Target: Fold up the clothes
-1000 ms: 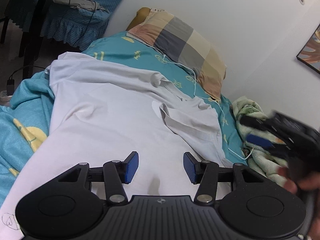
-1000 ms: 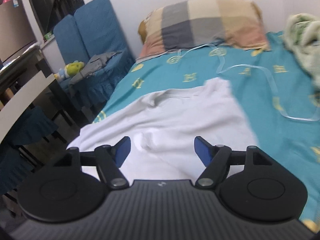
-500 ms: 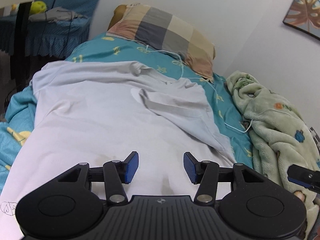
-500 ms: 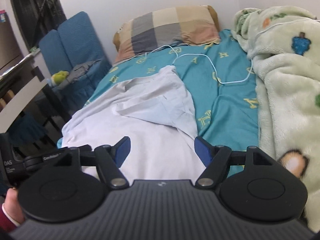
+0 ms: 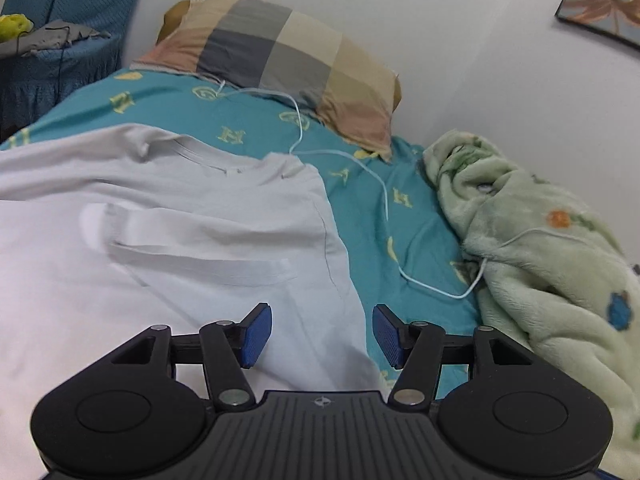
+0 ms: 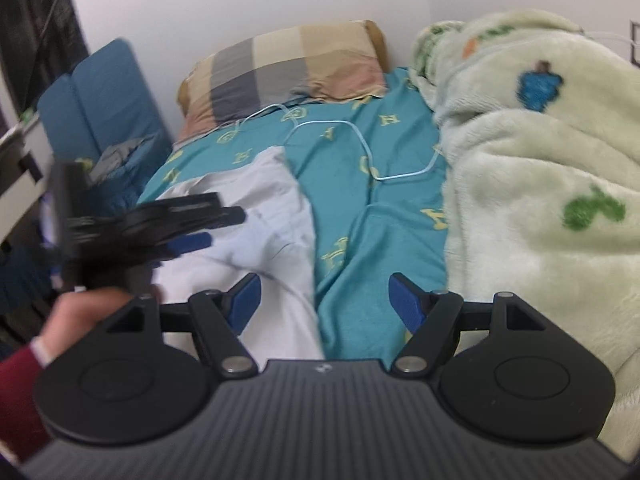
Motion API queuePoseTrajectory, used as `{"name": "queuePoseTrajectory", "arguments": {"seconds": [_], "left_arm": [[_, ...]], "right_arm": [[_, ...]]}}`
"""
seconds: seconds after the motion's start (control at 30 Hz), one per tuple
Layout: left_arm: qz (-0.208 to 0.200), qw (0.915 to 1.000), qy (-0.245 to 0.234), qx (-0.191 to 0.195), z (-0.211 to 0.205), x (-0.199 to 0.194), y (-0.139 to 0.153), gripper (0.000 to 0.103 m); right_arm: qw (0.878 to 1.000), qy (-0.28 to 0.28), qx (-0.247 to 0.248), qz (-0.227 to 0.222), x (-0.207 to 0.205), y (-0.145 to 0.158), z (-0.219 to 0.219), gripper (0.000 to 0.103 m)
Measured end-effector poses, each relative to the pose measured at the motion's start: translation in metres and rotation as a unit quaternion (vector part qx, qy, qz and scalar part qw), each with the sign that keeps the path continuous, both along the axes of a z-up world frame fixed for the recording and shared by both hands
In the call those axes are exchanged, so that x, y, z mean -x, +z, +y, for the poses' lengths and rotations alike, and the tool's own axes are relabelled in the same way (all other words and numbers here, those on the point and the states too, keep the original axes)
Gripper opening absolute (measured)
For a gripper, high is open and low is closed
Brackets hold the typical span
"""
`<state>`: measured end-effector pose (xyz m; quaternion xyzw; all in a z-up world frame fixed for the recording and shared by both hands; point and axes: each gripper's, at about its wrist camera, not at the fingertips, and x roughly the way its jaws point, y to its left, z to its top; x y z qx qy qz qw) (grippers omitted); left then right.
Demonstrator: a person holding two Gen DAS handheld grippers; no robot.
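One white cotton T-shirt (image 5: 168, 240) on teal bed sheet (image 5: 416, 232), one checked pillow (image 5: 280, 60); left tongs (image 5: 322, 336) just widened, right tongs (image 6: 324, 304) released, both empty.

The left gripper (image 5: 322, 334) has swung toward the white shirt's (image 5: 168, 248) right edge, its empty jaws just opening wider

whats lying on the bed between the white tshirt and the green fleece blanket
Teal patterned bedsheet with a thin white cable looped across it separates white t-shirt from green fleece blanket; both wrist views show it.

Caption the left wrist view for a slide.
Open left hand-held gripper over the white T-shirt's edge on the teal bed.
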<state>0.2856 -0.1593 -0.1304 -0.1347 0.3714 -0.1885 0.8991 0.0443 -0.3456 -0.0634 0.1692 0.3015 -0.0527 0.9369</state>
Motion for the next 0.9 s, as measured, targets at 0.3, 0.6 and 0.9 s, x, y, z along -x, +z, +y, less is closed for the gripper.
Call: {"name": "queuePoseTrajectory", "arguments": {"seconds": [0.3, 0.6, 0.9], "left_arm": [[0.049, 0.9985, 0.023, -0.005, -0.005, -0.035, -0.037, 0.003], [0.049, 0.9936, 0.066, 0.078, 0.11, -0.001, 0.009, 0.002], [0.098, 0.9861, 0.125, 0.049, 0.173, -0.004, -0.026, 0.024]], "right_arm": [[0.999, -0.032, -0.028, -0.004, -0.012, -0.011, -0.026, 0.073], [0.998, -0.03, -0.048, -0.015, -0.009, -0.01, -0.029, 0.073], [0.999, -0.012, -0.041, -0.012, -0.013, -0.008, -0.024, 0.073]]}}
